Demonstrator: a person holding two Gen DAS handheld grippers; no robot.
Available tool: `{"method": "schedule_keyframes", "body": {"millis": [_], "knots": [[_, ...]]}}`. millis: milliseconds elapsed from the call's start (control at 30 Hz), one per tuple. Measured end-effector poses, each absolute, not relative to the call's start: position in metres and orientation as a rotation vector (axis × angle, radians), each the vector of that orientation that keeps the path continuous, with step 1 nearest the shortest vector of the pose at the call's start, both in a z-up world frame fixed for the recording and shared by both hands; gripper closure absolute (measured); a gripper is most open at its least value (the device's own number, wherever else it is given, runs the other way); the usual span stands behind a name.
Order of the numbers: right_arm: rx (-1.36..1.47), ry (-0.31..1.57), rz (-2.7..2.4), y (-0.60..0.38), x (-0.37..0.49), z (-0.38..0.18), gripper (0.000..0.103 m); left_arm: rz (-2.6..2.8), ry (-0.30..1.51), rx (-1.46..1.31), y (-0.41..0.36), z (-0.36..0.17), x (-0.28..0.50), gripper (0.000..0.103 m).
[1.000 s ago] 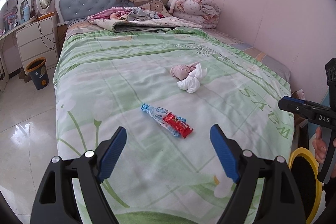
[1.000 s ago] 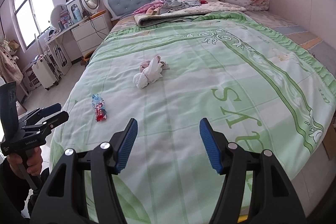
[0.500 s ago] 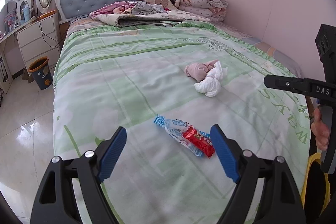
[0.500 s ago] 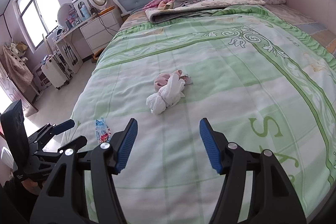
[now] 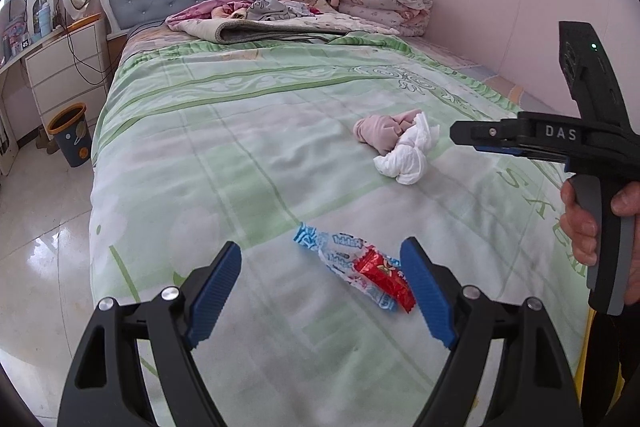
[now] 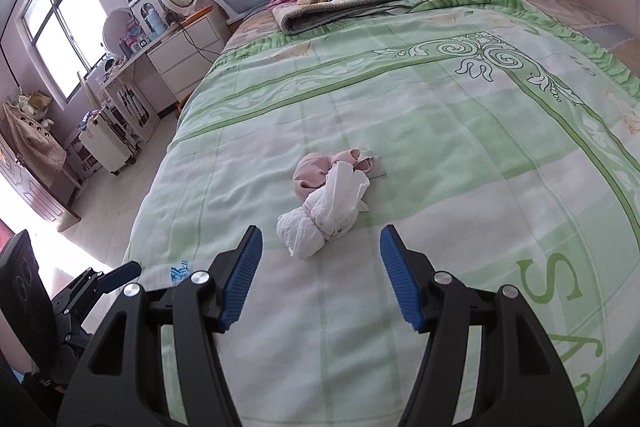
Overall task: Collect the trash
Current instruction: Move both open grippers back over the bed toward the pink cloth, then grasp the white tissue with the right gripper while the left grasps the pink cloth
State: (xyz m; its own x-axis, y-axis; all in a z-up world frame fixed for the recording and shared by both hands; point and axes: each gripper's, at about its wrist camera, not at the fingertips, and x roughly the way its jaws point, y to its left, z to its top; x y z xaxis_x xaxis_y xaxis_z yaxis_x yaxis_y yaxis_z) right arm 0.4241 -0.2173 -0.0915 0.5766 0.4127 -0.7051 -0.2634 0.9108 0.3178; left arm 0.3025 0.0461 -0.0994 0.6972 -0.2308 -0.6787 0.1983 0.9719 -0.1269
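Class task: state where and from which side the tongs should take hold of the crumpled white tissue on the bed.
Grip the white tissue across its twisted narrow waist, coming down from above and the near side. It lies lengthways away from the right tongs, with the pink wad touching its far end.

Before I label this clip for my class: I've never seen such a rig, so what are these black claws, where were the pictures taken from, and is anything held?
No robot: a person carries a hand-held black two-finger gripper in each hand, each with a camera looking along its blue-padded fingers. One picture looks out over the left gripper, the other over the right gripper. Both are open and hold nothing. On the green patterned bedspread lie a red-and-blue plastic snack wrapper, ahead of the left gripper, and a crumpled white tissue wad touching a pink cloth bundle, ahead of the right.
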Motion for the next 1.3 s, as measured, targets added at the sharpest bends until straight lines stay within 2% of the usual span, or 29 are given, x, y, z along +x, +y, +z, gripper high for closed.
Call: {"method": "schedule_keyframes", "body": {"millis": [233,467,667,933,1133,1300], "knots": [[0.185,0.900,0.386,-0.211,0.442,-0.104,0.044,-0.260,0.752,-0.071,0.050,-0.092,0.308,0.025],[0.223,0.957,0.403,-0.206,0.462,-0.121,0.044,-0.244,0.739,-0.045,0.051,-0.078,0.348,0.025],[0.284,1.006,0.435,-0.203,0.483,-0.137,0.053,-0.244,0.755,-0.041,0.049,-0.077,0.386,0.025],[0.348,1.013,0.498,-0.207,0.491,-0.137,0.073,-0.334,0.845,-0.090,0.036,-0.091,0.439,0.025],[0.432,1.002,0.510,-0.239,0.472,-0.127,0.074,-0.358,0.857,-0.078,0.017,-0.096,0.463,0.025],[0.411,0.975,0.508,-0.260,0.439,-0.110,0.074,-0.407,0.812,0.015,-0.010,-0.091,0.462,0.019]]}}
